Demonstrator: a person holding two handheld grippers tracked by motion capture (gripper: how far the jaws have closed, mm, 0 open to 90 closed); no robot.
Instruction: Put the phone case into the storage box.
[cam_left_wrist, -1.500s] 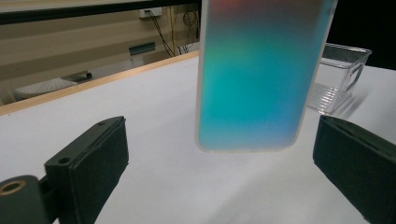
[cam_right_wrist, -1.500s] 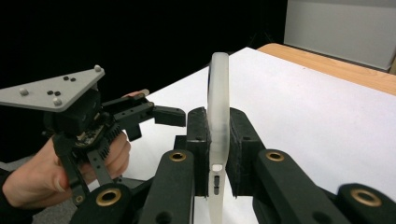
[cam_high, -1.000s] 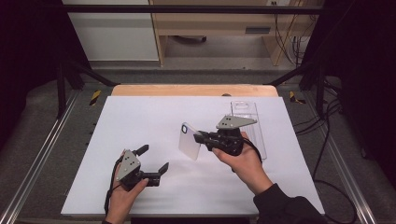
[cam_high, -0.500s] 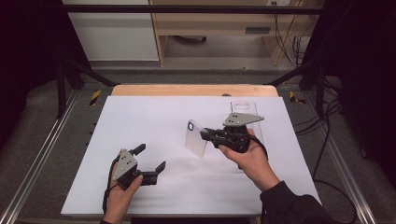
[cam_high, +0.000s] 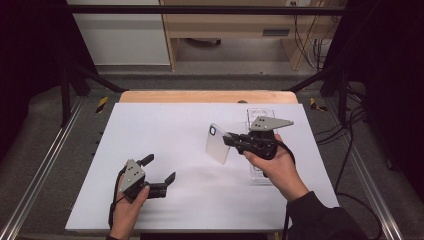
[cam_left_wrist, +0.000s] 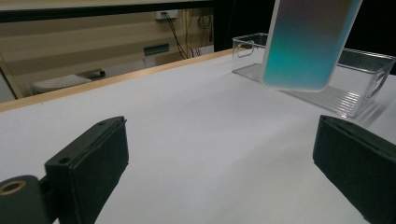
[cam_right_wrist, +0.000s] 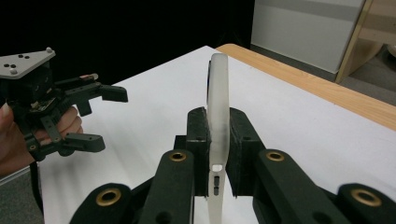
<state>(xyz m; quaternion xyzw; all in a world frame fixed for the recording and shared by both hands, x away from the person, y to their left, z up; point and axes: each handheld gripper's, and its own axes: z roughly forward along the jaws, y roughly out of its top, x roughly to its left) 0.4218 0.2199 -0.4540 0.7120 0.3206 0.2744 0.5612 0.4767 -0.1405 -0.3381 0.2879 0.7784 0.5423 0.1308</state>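
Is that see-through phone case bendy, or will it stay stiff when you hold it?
Probably a bit bendy: the phone case is a thin, frosted shell. Yet it stands straight with the right tool pinching one edge, so it likely weighs little. Its smooth surface might slip.

Lab test rig: dark-curtained metal frame (cam_high: 65, 90), white-topped table (cam_high: 165, 135), trailing wall cables (cam_high: 312, 47).
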